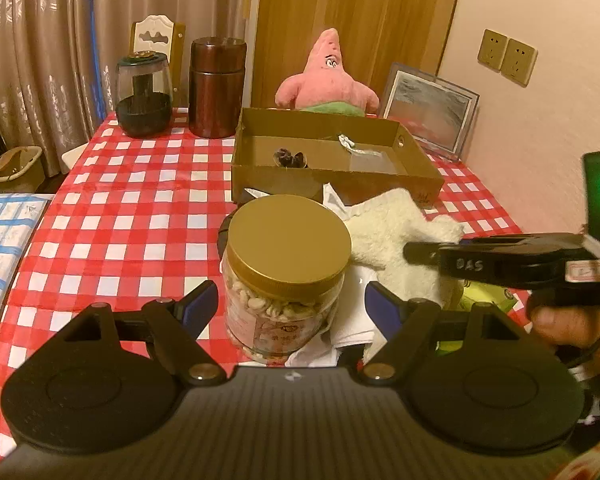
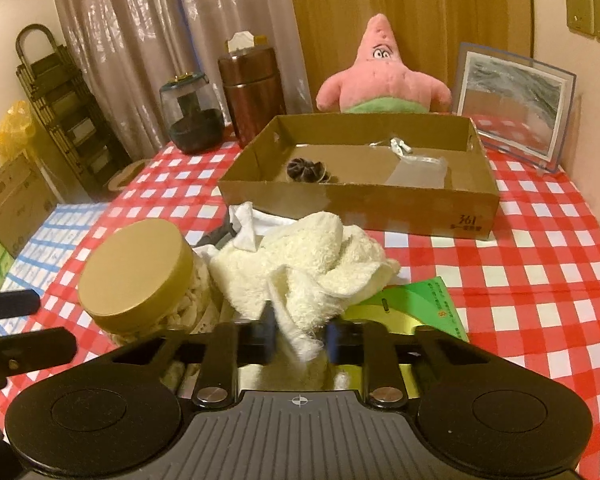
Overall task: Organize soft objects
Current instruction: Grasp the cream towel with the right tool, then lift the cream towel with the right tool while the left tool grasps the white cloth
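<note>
My right tool (image 2: 298,338) pinches the cream towel's (image 2: 304,268) near edge. My left tool (image 1: 290,304) gapes wide around the jar (image 1: 286,276), its pads not touching it. Bare checked table (image 2: 540,280) lies open to the right.

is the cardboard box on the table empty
No, the cardboard box holds a dark scrunchie and a small clear bag.
</note>
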A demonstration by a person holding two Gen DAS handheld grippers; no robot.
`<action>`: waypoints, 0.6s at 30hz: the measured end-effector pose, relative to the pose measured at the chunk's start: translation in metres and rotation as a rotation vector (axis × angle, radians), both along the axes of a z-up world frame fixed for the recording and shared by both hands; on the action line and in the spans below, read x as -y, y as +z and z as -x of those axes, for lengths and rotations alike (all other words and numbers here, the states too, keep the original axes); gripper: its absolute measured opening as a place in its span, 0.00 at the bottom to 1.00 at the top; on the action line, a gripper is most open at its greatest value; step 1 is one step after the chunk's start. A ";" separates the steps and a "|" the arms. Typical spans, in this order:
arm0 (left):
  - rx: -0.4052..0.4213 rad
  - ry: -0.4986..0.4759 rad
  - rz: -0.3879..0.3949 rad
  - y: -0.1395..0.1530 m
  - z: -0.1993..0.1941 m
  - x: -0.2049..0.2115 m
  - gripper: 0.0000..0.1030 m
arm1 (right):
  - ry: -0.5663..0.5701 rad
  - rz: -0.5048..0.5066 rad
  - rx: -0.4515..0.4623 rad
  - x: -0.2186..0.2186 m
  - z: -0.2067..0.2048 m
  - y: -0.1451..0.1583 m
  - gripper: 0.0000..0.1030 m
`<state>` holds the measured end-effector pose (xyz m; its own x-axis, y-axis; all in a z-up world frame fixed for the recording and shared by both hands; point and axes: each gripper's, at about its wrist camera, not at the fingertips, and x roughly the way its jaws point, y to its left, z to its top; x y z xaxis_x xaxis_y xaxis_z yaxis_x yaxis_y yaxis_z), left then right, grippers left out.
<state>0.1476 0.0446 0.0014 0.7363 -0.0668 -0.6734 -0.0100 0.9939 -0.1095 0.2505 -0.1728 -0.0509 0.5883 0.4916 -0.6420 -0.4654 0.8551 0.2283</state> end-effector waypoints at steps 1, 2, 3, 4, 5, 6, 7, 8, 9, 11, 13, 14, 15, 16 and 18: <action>0.000 -0.001 0.000 0.000 0.000 0.001 0.76 | -0.006 -0.009 0.006 0.002 0.002 0.002 0.18; -0.001 -0.003 0.001 0.000 0.001 0.001 0.76 | -0.014 -0.019 0.015 0.005 0.006 0.006 0.17; -0.001 -0.004 0.003 0.000 0.002 0.002 0.76 | -0.019 -0.028 0.024 0.008 0.009 0.010 0.17; -0.001 -0.006 0.004 0.001 0.003 0.002 0.76 | -0.023 -0.036 0.033 0.011 0.012 0.014 0.17; 0.000 -0.008 0.005 0.001 0.004 0.003 0.76 | -0.028 -0.042 0.044 0.015 0.016 0.019 0.17; 0.001 -0.012 0.006 0.001 0.005 0.004 0.76 | -0.036 -0.046 0.058 0.019 0.020 0.024 0.17; 0.001 -0.014 0.008 0.001 0.006 0.005 0.76 | -0.046 -0.049 0.071 0.024 0.024 0.029 0.17; 0.001 -0.016 0.011 0.001 0.007 0.007 0.76 | -0.056 -0.056 0.080 0.029 0.027 0.034 0.17; 0.002 -0.019 0.013 0.001 0.008 0.008 0.76 | -0.066 -0.063 0.088 0.035 0.030 0.039 0.17; 0.004 -0.031 0.018 0.001 0.010 0.013 0.76 | -0.087 -0.069 0.103 0.045 0.035 0.048 0.17; 0.008 -0.043 0.021 0.000 0.012 0.018 0.76 | -0.118 -0.070 0.122 0.057 0.042 0.057 0.17; 0.011 -0.051 0.022 -0.001 0.013 0.021 0.76 | -0.137 -0.069 0.133 0.063 0.045 0.061 0.17; 0.012 -0.058 0.023 -0.002 0.013 0.024 0.76 | -0.151 -0.067 0.141 0.068 0.047 0.064 0.17; 0.012 -0.069 0.025 -0.004 0.013 0.027 0.76 | -0.164 -0.065 0.147 0.073 0.049 0.067 0.17; 0.014 -0.086 0.025 -0.008 0.012 0.034 0.75 | -0.183 -0.069 0.145 0.082 0.050 0.070 0.17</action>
